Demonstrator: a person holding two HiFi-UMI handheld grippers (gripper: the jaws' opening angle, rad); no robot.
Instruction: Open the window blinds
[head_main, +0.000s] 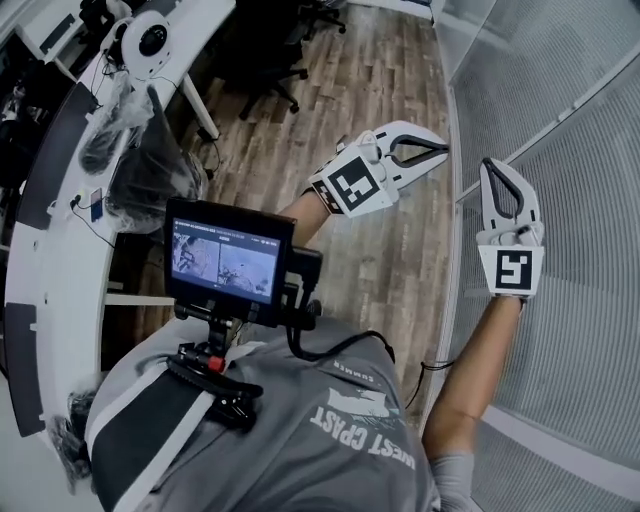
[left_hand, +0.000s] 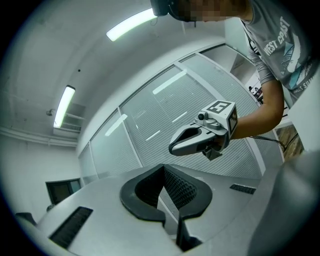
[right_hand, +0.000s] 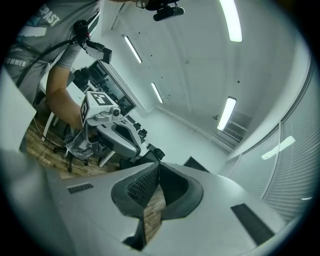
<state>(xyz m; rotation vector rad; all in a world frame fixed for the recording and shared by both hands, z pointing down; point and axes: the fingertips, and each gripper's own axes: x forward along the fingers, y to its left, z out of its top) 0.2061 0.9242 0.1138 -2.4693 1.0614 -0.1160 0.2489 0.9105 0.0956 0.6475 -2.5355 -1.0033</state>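
White slatted window blinds (head_main: 575, 190) hang shut behind glass panels along the right of the head view. My right gripper (head_main: 490, 163) is raised close in front of them, jaws shut and empty. My left gripper (head_main: 441, 150) is held beside it over the wooden floor, pointing toward the window frame, shut with nothing in it. In the left gripper view the blinds (left_hand: 165, 107) fill the background and the right gripper (left_hand: 172, 148) hovers before them. The right gripper view looks back into the room, with the left gripper (right_hand: 138, 150) at left and a strip of blinds (right_hand: 296, 165) at the right edge.
A long white curved desk (head_main: 60, 250) with bags and equipment runs along the left. Black office chairs (head_main: 265, 75) stand on the wooden floor (head_main: 385, 80). A small monitor rig (head_main: 228, 250) is mounted on the person's chest.
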